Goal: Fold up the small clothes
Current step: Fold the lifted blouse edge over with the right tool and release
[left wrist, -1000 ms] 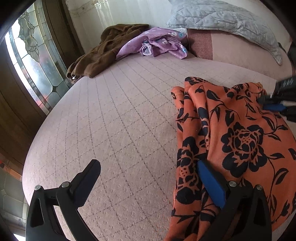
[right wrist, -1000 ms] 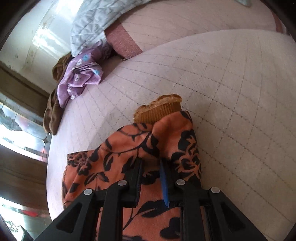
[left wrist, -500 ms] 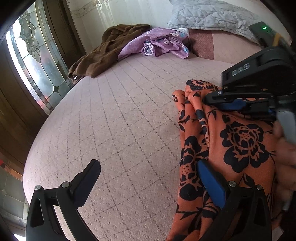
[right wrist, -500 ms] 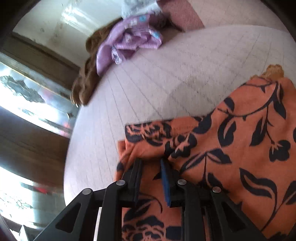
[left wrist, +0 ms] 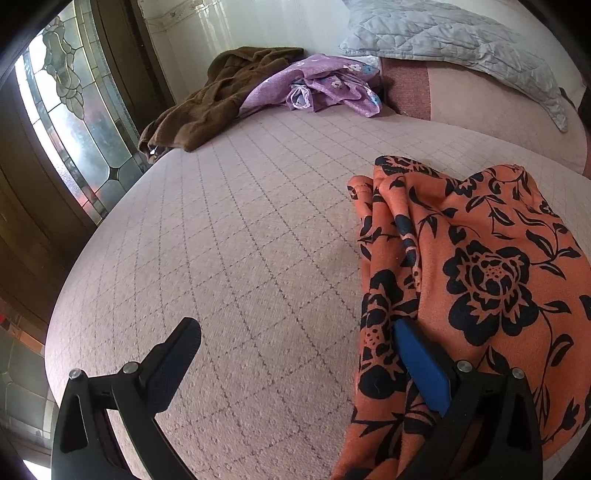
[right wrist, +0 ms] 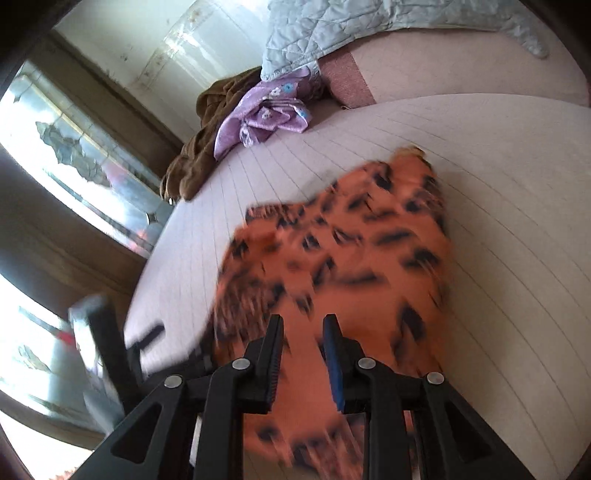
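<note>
On the pink quilted bed point(left wrist: 229, 266) lies the orange floral garment point(left wrist: 480, 258), bunched at its near edge. Left tool point(left wrist: 295, 354) spread wide, blue-padded finger against the cloth's edge, the other over bare bedspread. Right tool point(right wrist: 303, 328) hovers above the blurred garment point(right wrist: 332, 258), jaws narrowly apart, nothing between them. Brown clothing point(left wrist: 207, 107) and purple fabric point(left wrist: 325, 85) sit far back, beside the grey pillow point(left wrist: 443, 33).

I'm working in a home bedroom: a quilted pink bed point(left wrist: 240, 258) under my tongs, a grey pillow point(left wrist: 443, 33) ahead, a leaded-glass door point(left wrist: 70, 122) left.
</note>
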{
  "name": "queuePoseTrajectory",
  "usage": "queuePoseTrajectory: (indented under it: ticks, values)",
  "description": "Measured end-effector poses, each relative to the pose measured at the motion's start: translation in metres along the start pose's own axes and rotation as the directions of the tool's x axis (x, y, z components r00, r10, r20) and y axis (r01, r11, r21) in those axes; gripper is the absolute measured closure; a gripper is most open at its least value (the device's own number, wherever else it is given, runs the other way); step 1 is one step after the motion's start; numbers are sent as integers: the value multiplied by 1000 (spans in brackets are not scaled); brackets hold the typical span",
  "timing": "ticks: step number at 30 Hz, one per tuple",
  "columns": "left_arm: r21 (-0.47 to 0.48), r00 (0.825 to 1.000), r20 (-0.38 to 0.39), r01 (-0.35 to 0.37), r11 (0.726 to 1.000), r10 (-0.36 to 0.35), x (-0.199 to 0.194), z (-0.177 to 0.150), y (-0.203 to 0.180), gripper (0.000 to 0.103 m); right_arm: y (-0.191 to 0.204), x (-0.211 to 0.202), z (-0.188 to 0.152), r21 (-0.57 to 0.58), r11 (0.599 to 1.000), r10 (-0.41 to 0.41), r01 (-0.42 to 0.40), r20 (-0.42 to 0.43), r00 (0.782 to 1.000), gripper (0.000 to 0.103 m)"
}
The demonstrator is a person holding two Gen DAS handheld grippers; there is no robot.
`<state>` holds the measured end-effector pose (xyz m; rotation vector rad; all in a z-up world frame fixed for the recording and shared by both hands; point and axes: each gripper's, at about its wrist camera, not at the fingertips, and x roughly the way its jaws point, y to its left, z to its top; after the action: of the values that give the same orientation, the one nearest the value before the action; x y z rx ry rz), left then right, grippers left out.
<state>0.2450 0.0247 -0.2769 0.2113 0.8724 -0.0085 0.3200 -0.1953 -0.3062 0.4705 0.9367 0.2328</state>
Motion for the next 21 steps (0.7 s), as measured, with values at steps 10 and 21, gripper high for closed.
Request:
queuePoseTrajectory:
  ticks: [10, 21]
  values:
    - [-18, 999, 32, -16, 1000, 17, 0, -10, 1, 0, -12, 4, -56, -97, 990, -99, 101, 29, 995, 77]
    - [-7, 996, 68, -58, 998, 59, -13, -19, 0, 0, 1, -7, -61, -165, 973, -166, 163, -9, 986, 77]
